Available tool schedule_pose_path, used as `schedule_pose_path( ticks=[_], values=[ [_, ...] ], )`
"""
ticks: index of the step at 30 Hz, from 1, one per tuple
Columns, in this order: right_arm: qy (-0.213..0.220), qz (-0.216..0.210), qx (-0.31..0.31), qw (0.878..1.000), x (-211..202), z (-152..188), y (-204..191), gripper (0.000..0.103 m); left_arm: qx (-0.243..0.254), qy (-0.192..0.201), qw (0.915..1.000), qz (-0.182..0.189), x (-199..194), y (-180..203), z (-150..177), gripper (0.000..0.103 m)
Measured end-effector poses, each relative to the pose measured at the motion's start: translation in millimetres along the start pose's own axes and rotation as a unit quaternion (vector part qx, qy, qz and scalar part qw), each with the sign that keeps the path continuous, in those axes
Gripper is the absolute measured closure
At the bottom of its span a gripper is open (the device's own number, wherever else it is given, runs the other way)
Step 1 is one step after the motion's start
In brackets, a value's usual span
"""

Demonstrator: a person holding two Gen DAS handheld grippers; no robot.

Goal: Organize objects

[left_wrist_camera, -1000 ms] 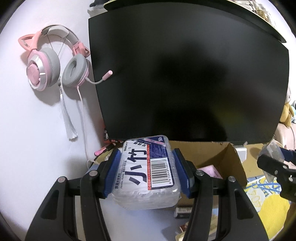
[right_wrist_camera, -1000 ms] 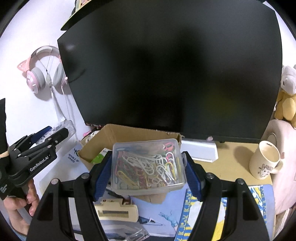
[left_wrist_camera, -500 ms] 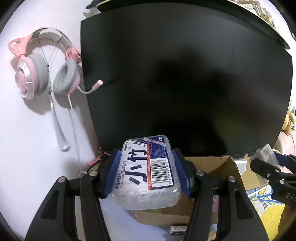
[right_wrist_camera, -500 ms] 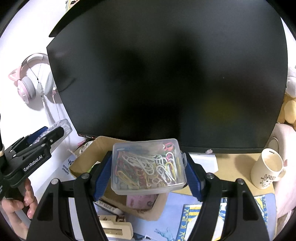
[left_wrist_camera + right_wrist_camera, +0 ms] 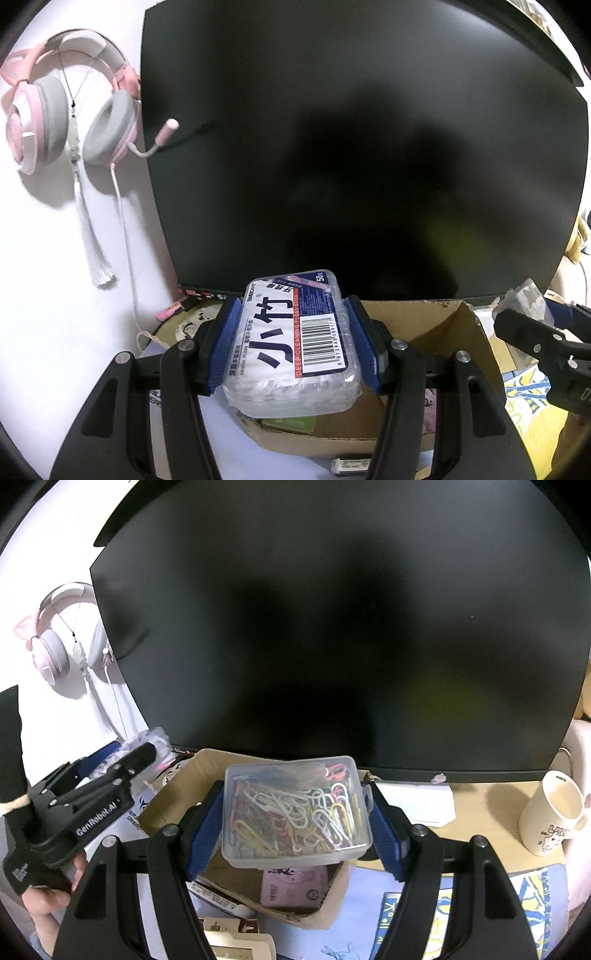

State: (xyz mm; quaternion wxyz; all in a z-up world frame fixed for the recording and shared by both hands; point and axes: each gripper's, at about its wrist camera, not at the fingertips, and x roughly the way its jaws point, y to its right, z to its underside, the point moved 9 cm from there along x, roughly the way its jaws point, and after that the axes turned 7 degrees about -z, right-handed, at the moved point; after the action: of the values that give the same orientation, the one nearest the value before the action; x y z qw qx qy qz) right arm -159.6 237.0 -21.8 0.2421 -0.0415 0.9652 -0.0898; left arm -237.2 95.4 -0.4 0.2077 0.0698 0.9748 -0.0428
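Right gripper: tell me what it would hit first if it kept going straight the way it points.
Probably the cardboard box. The right gripper, shut on the paper clip case, points slightly downward over the open box, with the dark monitor behind. Depth is unclear.

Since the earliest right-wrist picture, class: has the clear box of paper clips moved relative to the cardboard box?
Yes. The paper clip box, in the right tool, has moved forward over the open cardboard box.

Both grippers — left gripper (image 5: 293, 343), right gripper (image 5: 295, 812) — each clamped, tilted downward.
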Motion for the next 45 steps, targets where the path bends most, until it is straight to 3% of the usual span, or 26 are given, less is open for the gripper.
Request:
schedule_pose_path(
  ticks=[10, 23, 26, 30, 38, 45],
  values=[
    [-0.007, -0.018, -0.002, 1.000, 17, 6, -3, 0.026, -0.003, -0.009, 0.9999, 0.005, 10, 2, 9, 0.047],
    [-0.040, -0.018, -0.010, 0.999, 56, 22, -8, 0.026, -0.001, -0.052, 0.9986, 0.010, 38, 5, 32, 0.047],
    [-0.052, -0.012, -0.021, 0.998, 65, 28, -9, 0.026, 0.006, -0.067, 0.9976, -0.013, 44, 1, 37, 0.047],
    [-0.086, 0.013, -0.041, 0.995, 74, 39, -7, 0.026, 0.002, -0.089, 0.9961, -0.004, 50, 2, 42, 0.047],
    [-0.107, 0.046, -0.073, 0.990, 77, 48, -12, 0.026, 0.011, -0.089, 0.9959, 0.011, 47, 14, 44, 0.047],
    [-0.109, 0.046, -0.076, 0.990, 75, 50, -10, 0.026, 0.005, -0.088, 0.9960, 0.012, 43, 16, 41, 0.047]
  ],
)
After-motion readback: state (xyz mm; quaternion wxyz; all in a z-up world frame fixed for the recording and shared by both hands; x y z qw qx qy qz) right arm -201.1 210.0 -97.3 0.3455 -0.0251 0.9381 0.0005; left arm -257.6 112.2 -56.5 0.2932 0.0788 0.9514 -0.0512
